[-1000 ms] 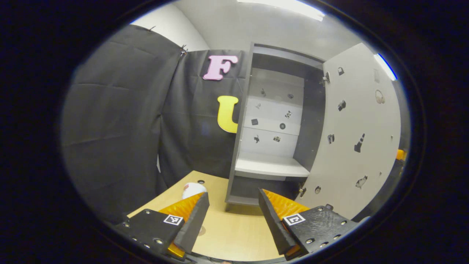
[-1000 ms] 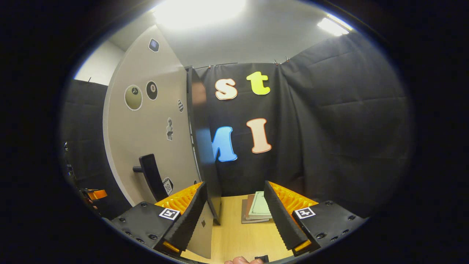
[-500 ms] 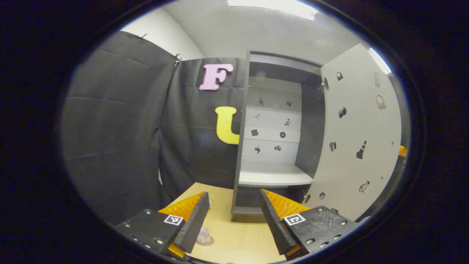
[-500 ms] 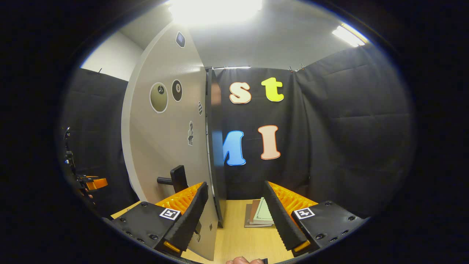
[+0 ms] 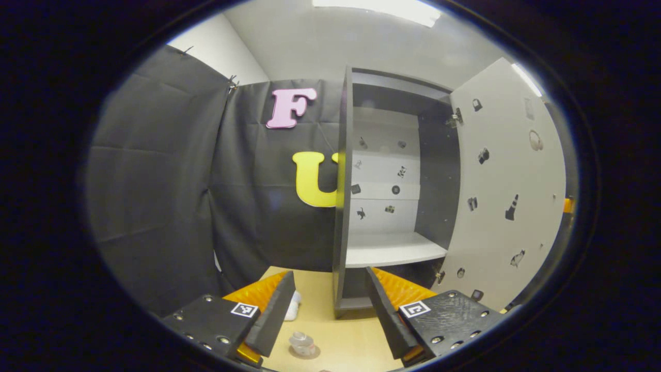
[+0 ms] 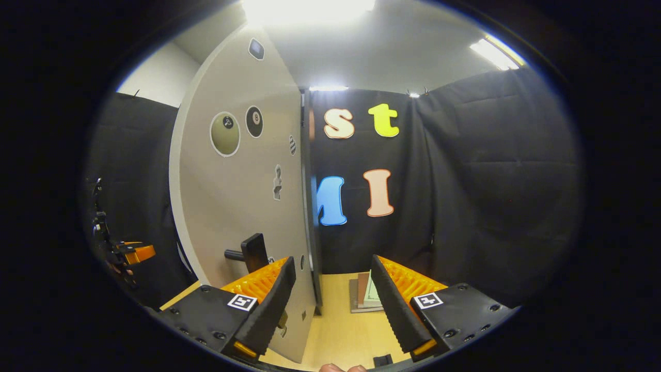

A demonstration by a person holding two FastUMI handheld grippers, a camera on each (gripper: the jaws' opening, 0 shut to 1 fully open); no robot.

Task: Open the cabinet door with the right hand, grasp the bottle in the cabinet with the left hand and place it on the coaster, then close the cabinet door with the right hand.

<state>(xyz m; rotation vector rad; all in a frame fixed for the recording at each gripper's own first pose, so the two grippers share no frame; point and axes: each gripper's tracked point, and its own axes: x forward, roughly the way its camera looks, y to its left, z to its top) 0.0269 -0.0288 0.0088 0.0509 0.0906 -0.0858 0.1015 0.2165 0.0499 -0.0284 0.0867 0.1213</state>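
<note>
The grey cabinet [image 5: 342, 206] stands open with its white shelf [image 5: 392, 248] bare. Its pale door [image 5: 508, 191] is swung out to the right. A small clear bottle [image 5: 302, 342] stands upright on a round coaster [image 5: 311, 354] on the wooden table, low between my left gripper's fingers and apart from them. My left gripper [image 5: 329, 287] is open and holds nothing. In the right gripper view the door's outer face [image 6: 237, 206] shows its black handle [image 6: 253, 251]. My right gripper [image 6: 333, 263] is open, with the door's edge [image 6: 311, 206] rising between its fingers. The left gripper [image 6: 129, 253] shows far left.
A white object [image 5: 293, 306] lies on the table behind my left gripper's left finger. A stack of books [image 6: 365, 295] lies on the table beyond the door's edge. Black cloth walls close in the booth on both sides.
My left gripper has drawn back from the cabinet, and the bottle on the coaster has come into view below it. The door's handle and edge now sit nearer the middle of the right gripper view.
</note>
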